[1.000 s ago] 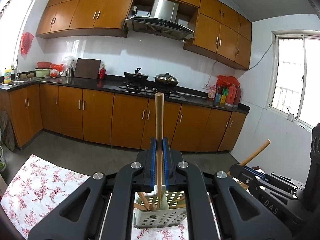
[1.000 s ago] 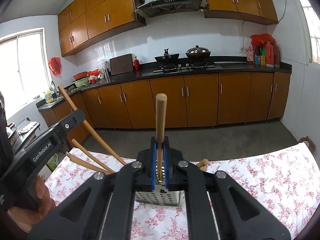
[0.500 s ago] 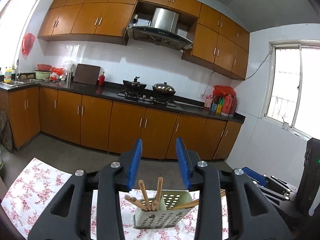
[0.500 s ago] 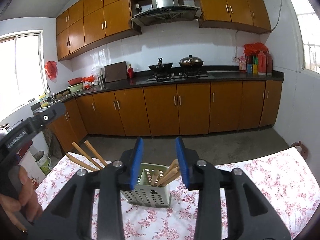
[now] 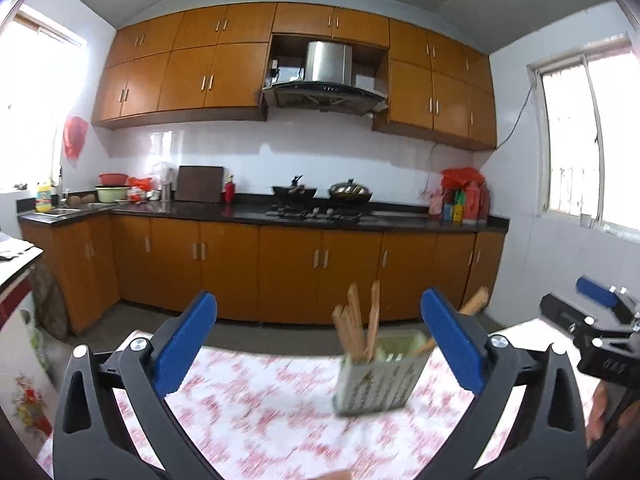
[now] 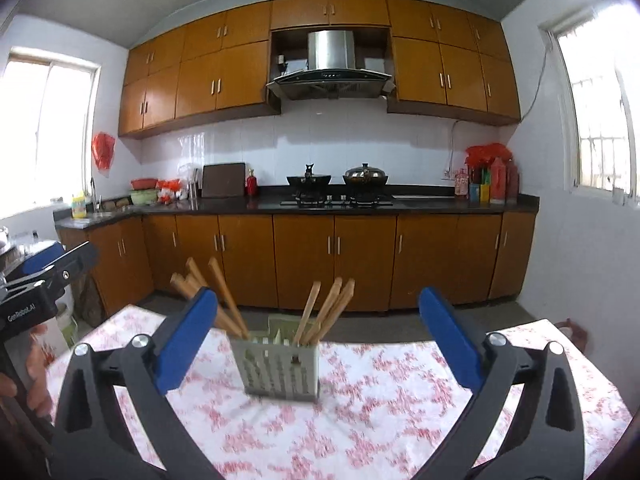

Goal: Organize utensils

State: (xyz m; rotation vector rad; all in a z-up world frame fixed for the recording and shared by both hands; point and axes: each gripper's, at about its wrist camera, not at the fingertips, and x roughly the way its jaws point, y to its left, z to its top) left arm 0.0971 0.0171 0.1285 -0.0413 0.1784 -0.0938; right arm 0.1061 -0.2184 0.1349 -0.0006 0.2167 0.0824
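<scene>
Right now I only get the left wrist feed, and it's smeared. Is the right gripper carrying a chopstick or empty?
Observer: Empty. In the right wrist view the right gripper is open, with nothing between its pads.
Operator: How do the chopsticks sit?
Observer: There are two bunches in the holder. The left bunch leans left and the right bunch leans right.
Operator: Holder upright?
Observer: Yes, it stands upright on the floral cloth, roughly centred ahead of the right gripper.
</scene>
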